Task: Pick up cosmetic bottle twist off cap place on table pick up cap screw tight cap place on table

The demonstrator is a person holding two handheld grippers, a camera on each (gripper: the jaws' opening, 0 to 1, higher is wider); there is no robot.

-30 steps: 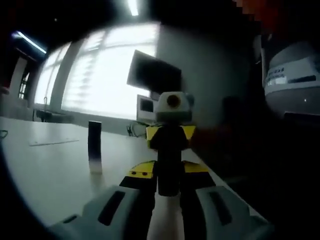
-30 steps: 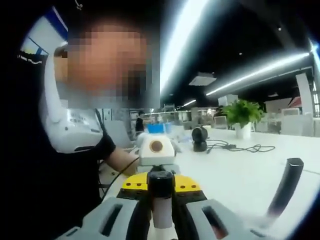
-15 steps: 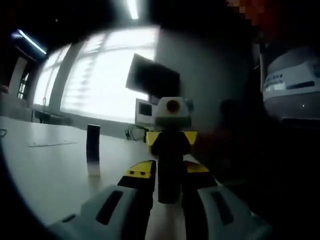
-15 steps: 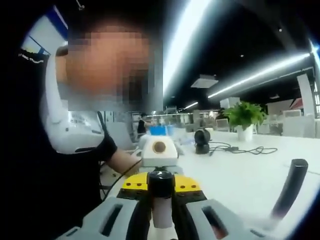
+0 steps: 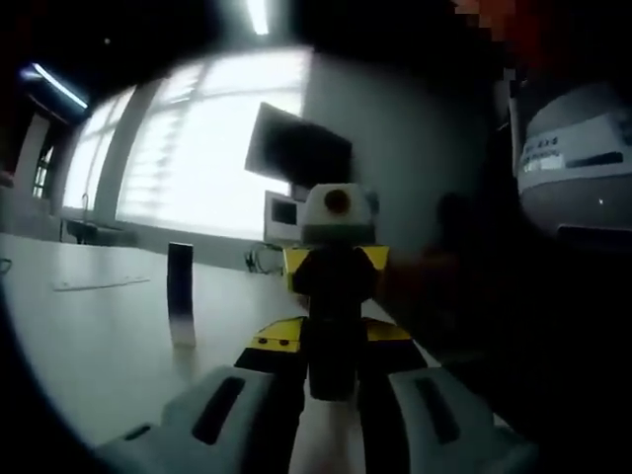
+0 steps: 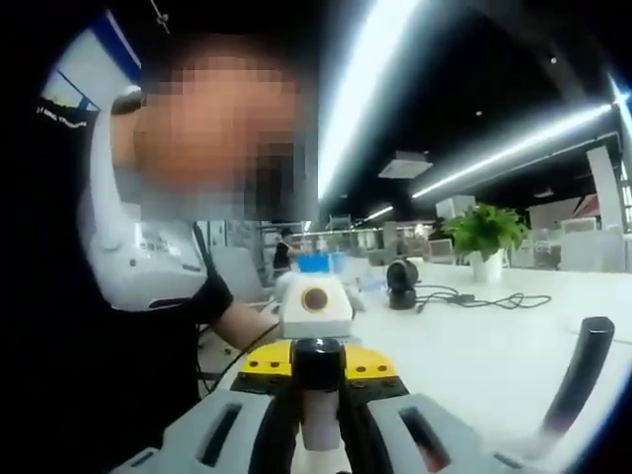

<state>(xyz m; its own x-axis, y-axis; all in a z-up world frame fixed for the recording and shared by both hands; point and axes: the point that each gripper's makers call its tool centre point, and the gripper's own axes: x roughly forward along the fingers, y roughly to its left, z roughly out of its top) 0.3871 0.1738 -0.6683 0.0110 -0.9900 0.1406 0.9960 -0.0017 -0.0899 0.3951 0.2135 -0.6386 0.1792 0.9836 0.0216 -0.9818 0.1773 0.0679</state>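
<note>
Left gripper [image 5: 331, 434] clenched on the white body of the cosmetic bottle [image 5: 318, 449], right gripper [image 6: 318, 434] clamped on its black cap [image 6: 318, 360], bottle held between both above the white table [image 5: 89, 355], a dark tube [image 5: 181, 306] standing upright nearby.

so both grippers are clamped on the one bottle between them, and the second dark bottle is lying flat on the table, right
Not quite. The second dark bottle stands upright on the white table, as the left gripper view shows. Otherwise yes: the left gripper and right gripper are both clamped on the cosmetic bottle between them.
</note>
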